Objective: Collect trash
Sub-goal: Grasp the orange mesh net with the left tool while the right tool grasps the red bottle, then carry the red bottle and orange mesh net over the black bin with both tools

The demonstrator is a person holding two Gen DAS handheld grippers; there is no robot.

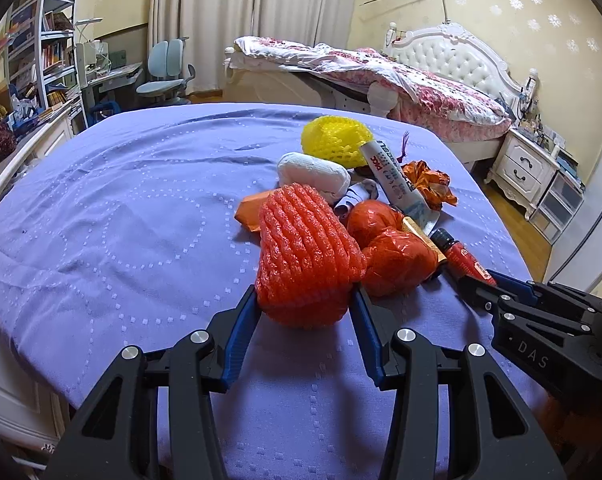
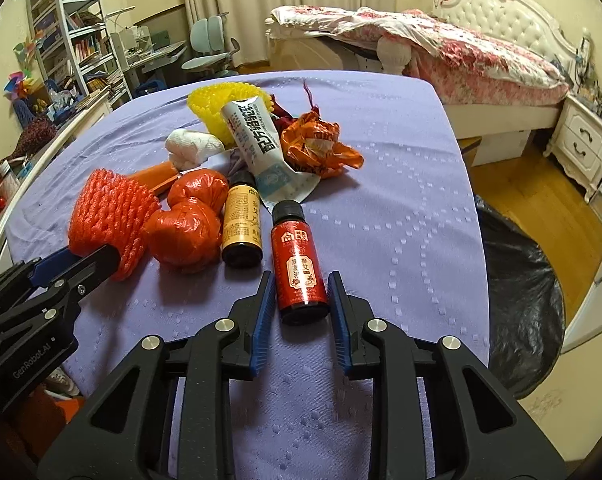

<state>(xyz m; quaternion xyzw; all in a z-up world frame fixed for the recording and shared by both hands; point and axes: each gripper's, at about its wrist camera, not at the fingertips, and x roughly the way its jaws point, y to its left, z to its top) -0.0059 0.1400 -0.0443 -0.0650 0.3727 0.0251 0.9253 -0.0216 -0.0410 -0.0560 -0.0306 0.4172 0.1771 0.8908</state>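
1. So where I was with the trash run: pretty much at the start, by the look of it. The whole pile was on the purple tablecloth (image 2: 401, 208) and I couldn't see a single piece in the black trash bag (image 2: 521, 280), which sat open on the floor just off the table's right edge.

2. My left gripper (image 1: 305, 300) had its jaws clamped on the orange foam net (image 1: 307, 256); the blue pads were squeezing both sides of it. The net was at the near edge of the pile, and I couldn't tell whether it was off the cloth.

3. My right gripper (image 2: 299, 300) was closed around the red bottle (image 2: 300, 260), lying with its cap pointing away from me. The pads looked snug on its sides, so I'd call that a grip, though there may have been a hair of slack on the left.

4. Left on the table: the amber bottle (image 2: 241, 226), two knotted orange bags (image 2: 189, 224), the toothpaste tube (image 2: 257, 144), a white wad (image 2: 193, 148), the yellow foam net (image 2: 221, 100) and a crumpled orange wrapper (image 2: 317, 148).

5. My guess: lots of trips left, and both grabs had to get over to the bag first.
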